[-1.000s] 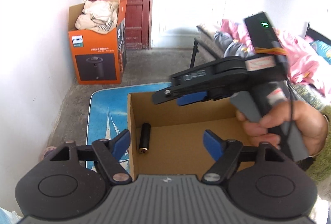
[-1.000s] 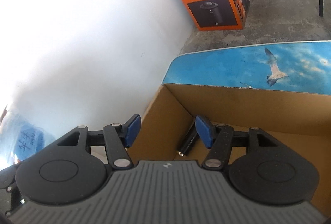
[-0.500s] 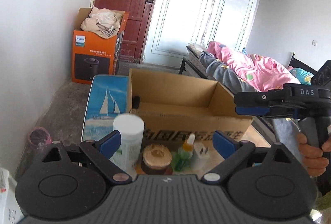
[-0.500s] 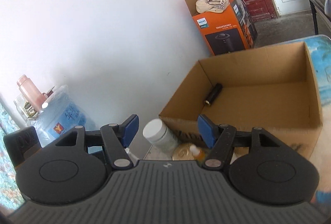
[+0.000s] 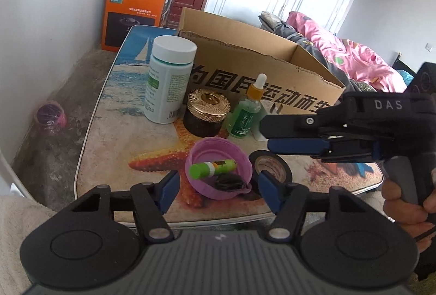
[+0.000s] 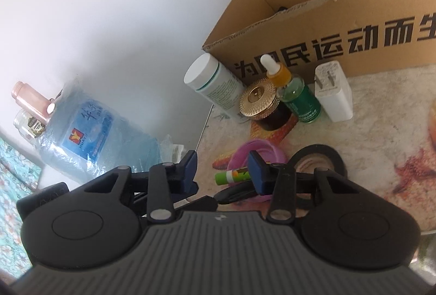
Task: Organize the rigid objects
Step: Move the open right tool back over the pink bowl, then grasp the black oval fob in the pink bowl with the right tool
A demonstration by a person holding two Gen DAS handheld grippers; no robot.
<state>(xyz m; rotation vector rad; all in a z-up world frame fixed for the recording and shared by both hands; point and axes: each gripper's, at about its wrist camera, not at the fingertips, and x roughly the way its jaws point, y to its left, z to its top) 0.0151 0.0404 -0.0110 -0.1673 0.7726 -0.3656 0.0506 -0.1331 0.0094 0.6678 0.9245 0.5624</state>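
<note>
An open cardboard box [image 5: 272, 69] stands at the back of the table; it shows in the right wrist view [image 6: 340, 30] too. In front of it stand a white pill bottle [image 5: 169, 79], a gold-lidded jar [image 5: 207, 112], a green dropper bottle [image 5: 249, 109] and a white charger [image 6: 333, 93]. Nearer lie a purple lid [image 5: 218, 172] holding a green glue stick [image 5: 212, 167], and a black tape roll [image 5: 269, 167]. My left gripper [image 5: 219, 190] is open and empty just before the purple lid. My right gripper [image 6: 222, 169] is open and empty above the table's left edge, by the lid.
An orange Philips box [image 5: 136, 6] stands on the floor behind the table by the white wall. A blue water jug [image 6: 90, 134] lies left of the table. A bed with pink bedding [image 5: 348, 55] is at the right. The table's near edge [image 5: 218, 221] is just below my left gripper.
Both grippers have pulled back from over the box to the front of the table and dropped lower. The loose objects in front of the box have come into view. Both stayed open.
</note>
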